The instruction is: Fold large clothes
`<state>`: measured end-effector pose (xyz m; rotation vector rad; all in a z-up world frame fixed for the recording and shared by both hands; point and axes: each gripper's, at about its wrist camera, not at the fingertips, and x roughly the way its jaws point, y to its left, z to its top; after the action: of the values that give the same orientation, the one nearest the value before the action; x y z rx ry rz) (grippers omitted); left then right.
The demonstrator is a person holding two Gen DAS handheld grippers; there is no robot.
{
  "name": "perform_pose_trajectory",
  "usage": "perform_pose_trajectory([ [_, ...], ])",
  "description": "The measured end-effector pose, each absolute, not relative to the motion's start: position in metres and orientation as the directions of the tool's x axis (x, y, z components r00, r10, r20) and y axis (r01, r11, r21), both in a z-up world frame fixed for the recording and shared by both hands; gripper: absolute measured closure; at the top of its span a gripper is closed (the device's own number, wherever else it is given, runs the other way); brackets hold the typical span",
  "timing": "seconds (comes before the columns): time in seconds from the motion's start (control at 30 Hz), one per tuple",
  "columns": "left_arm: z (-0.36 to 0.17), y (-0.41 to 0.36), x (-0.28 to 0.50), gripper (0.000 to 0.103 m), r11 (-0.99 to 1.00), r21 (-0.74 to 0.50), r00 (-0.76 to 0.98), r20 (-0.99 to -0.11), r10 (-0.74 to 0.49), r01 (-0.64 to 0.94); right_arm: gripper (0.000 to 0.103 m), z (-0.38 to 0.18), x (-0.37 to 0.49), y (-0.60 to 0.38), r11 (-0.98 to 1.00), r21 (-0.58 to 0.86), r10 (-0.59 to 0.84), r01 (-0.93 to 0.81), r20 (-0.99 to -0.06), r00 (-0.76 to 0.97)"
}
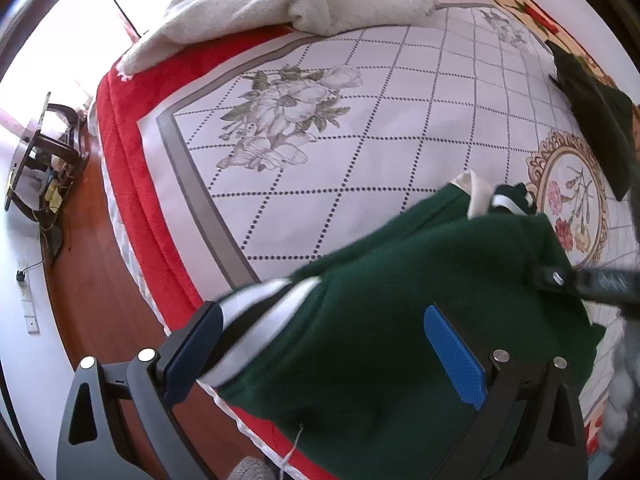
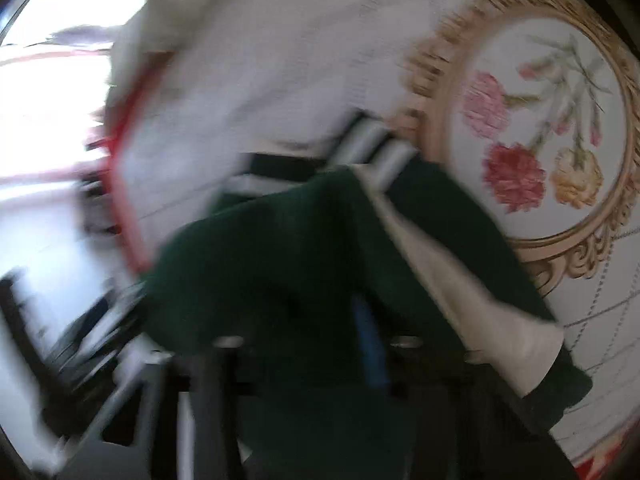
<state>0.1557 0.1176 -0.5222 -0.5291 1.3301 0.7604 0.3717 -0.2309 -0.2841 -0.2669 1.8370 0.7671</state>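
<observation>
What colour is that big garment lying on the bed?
Dark green knit garment with white-striped trim, clearest in the left wrist view.

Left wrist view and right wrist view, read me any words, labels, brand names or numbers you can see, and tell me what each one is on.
None can be read.
Pale marks on the right claw's black arm in the left wrist view: too blurred to read.
Green sweater, floral bedspread, cream blanket: patterns only, no lettering.
Right wrist view: motion-blurred, no text visible.

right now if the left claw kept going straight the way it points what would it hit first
Most likely the green garment: it already lies between the open left claw fingers and fills the line ahead. Beyond it comes the white bedspread, though depth is unclear.
</observation>
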Motion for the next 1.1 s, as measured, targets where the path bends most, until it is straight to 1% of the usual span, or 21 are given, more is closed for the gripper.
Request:
perform_pose_trajectory([
  [0.1,-0.523,0.113,0.158,0.0,0.671,0.093,0.054,-0.979,0.194,-0.736,0.071,-0.29,0.377,-0.223,0.794,0.372,0.163,-0.481,-0.892,-0.422],
  [0.17,-0.52,0.111,0.16,0.0,0.681,0.094,0.05,-0.981,0.189,-0.726,0.069,-0.292,0.38,-0.224,0.809,0.394,0.182,-0.437,-0.874,-0.45],
  [0.23,-0.516,0.11,0.164,0.0,0.7,0.105,0.046,-0.98,0.194,-0.706,0.058,-0.286,0.385,-0.248,0.806,0.459,0.265,-0.374,-0.844,-0.466],
  [0.27,-0.512,0.109,0.166,0.0,0.714,0.117,0.041,-0.979,0.199,-0.69,0.046,-0.273,0.384,-0.256,0.797,0.512,0.342,-0.32,-0.819,-0.46],
  [0.3,-0.509,0.109,0.168,0.0,0.726,0.129,0.037,-0.977,0.208,-0.676,0.035,-0.262,0.386,-0.271,0.792,0.538,0.39,-0.288,-0.81,-0.438],
  [0.37,-0.503,0.107,0.172,0.0,0.758,0.156,0.029,-0.974,0.224,-0.634,0.031,-0.238,0.383,-0.302,0.795,0.555,0.456,-0.245,-0.813,-0.362],
  [0.43,-0.499,0.107,0.177,0.0,0.785,0.17,0.028,-0.972,0.232,-0.596,0.025,-0.222,0.375,-0.332,0.813,0.544,0.477,-0.205,-0.826,-0.301],
  [0.57,-0.496,0.106,0.188,0.0,0.839,0.167,0.038,-0.975,0.217,-0.519,0.016,-0.209,0.345,-0.399,0.873,0.476,0.45,-0.107,-0.87,-0.2],
  [0.73,-0.505,0.108,0.201,0.0,0.892,0.128,0.048,-0.985,0.164,-0.434,0.015,-0.228,0.32,-0.456,0.922,0.387,0.383,0.019,-0.904,-0.19],
  [0.83,-0.513,0.115,0.207,0.0,0.916,0.113,0.039,-0.99,0.138,-0.385,0.015,-0.242,0.301,-0.484,0.926,0.364,0.378,0.102,-0.905,-0.196],
  [1.0,-0.526,0.135,0.215,0.0,0.941,0.084,0.027,-0.995,0.098,-0.328,0.015,-0.267,0.279,-0.497,0.904,0.39,0.422,0.178,-0.882,-0.209],
  [1.03,-0.53,0.14,0.217,0.0,0.945,0.06,0.025,-0.997,0.072,-0.322,0.014,-0.275,0.276,-0.495,0.895,0.403,0.438,0.193,-0.875,-0.206],
  [1.07,-0.535,0.146,0.219,0.0,0.946,0.024,0.026,-0.999,0.035,-0.322,0.01,-0.281,0.273,-0.492,0.896,0.399,0.434,0.193,-0.879,-0.197],
  [1.1,-0.539,0.15,0.221,0.0,0.947,-0.011,0.027,-1.0,-0.002,-0.321,0.01,-0.289,0.271,-0.489,0.9,0.397,0.427,0.181,-0.885,-0.184],
])
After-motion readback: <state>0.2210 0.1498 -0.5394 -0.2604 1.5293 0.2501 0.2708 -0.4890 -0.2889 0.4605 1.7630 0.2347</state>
